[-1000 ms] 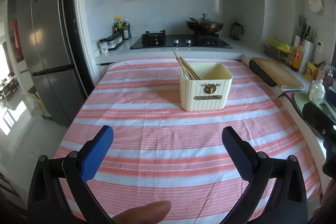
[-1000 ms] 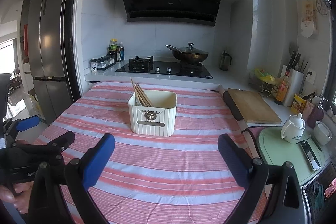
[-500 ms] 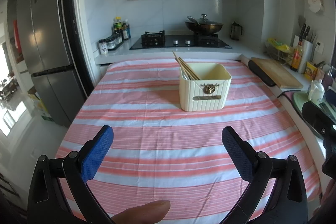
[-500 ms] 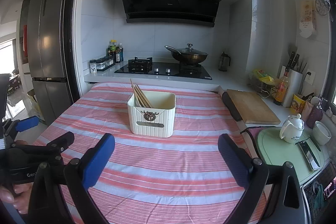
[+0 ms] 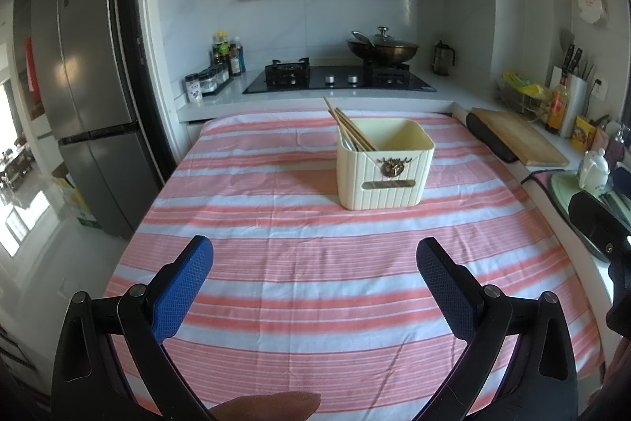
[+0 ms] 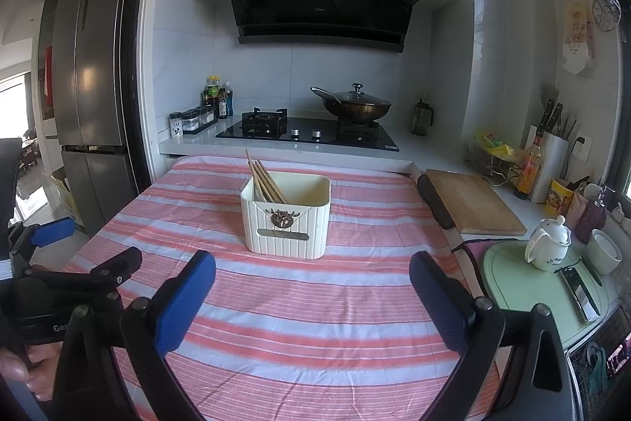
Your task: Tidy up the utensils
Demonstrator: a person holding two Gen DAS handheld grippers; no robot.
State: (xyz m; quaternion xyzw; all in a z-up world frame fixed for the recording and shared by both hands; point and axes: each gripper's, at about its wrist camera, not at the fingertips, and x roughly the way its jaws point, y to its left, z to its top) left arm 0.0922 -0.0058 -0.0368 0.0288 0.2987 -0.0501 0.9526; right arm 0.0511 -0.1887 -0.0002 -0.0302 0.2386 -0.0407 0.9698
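Two views are catalogued, left wrist first.

Left wrist view. Left tool [image 5: 314,261]: blue-padded fingers spread wide, nothing held between them, hovering over the near part of the counter [image 5: 276,283], which is covered by a pink-and-white striped cloth. Cream utensil box [image 5: 384,164]: upright on the cloth, straight ahead of the tool and slightly to its right, well apart from it. Wooden chopsticks [image 5: 349,125]: already inside the box, bundled in its left corner, long axis tilted back and to the left, tips projecting above the rim. A metal utensil is glimpsed beside them; its kind cannot be told. No loose utensil is seen on the cloth. Cutting board [image 5: 516,137]: lying on the side worktop to the right.

Right wrist view. Right tool [image 6: 312,277]: fingers likewise spread, empty, above the near cloth. Utensil box: ahead and a little left of the tool's centre line, chopsticks leaning toward the far left. Left tool: entered at the left edge, also spread. White teapot [image 6: 548,243]: resting on a green mat at the right. Lidded wok [image 6: 353,105]: on the hob behind.

Judgement: both tools stand at a similar remove from the box, neither clearly nearer. With nothing left lying loose, the sorting is judged to be at or near completion.
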